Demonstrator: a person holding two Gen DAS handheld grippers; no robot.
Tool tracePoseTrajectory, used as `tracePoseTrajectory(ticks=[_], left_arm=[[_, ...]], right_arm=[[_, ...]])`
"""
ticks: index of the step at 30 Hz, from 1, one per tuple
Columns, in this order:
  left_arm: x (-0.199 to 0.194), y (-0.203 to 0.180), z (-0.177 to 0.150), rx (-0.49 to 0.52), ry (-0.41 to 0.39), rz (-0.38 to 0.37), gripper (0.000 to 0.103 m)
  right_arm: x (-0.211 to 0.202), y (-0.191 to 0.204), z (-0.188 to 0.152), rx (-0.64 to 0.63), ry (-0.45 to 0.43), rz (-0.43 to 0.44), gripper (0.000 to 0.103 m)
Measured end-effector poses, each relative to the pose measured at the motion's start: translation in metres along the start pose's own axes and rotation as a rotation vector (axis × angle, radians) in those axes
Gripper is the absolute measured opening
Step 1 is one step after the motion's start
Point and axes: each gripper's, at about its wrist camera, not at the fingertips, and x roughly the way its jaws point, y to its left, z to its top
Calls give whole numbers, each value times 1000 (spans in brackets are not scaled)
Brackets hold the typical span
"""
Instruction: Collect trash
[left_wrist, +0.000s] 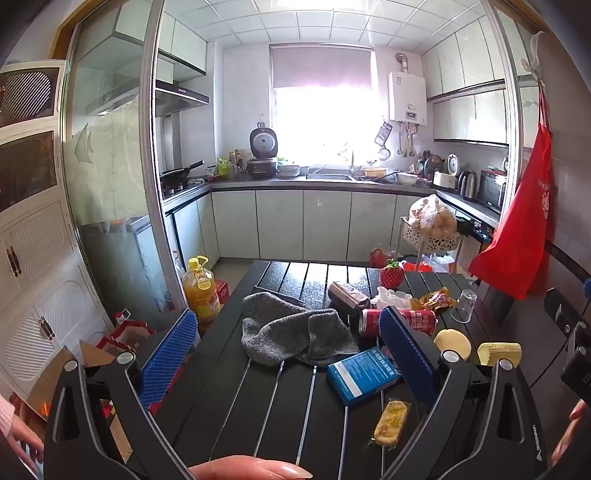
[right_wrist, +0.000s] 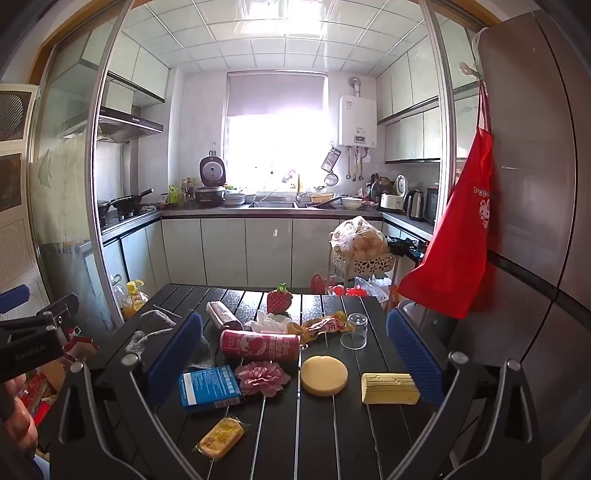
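A black slatted table (right_wrist: 317, 435) carries litter. On it lie a red can (right_wrist: 258, 345), a crumpled white tissue (right_wrist: 269, 321), an orange wrapper (right_wrist: 321, 326), a dark roll packet (right_wrist: 223, 314), a blue box (right_wrist: 210, 387) and a yellow snack packet (right_wrist: 221, 437). My right gripper (right_wrist: 295, 354) hovers open over the near edge with nothing between its pads. My left gripper (left_wrist: 288, 354) is open too, above a grey cloth (left_wrist: 295, 332), with the can (left_wrist: 402, 321) behind its right pad. The left tool's body shows at the left edge of the right wrist view.
Also on the table are a round yellow sponge (right_wrist: 324, 374), a rectangular yellow sponge (right_wrist: 389, 387), a pink flower (right_wrist: 262, 376), a clear cup (right_wrist: 354, 330) and a strawberry toy (right_wrist: 279, 299). An oil bottle (left_wrist: 201, 291) and boxes stand on the floor left. A red apron (right_wrist: 454, 236) hangs right.
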Motion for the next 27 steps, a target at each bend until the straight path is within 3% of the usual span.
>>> tracePoseTrajectory(ticks=[27], left_arm=[[0, 0, 0, -1, -1, 1, 95]], right_arm=[[0, 0, -2, 4, 0, 2, 100]])
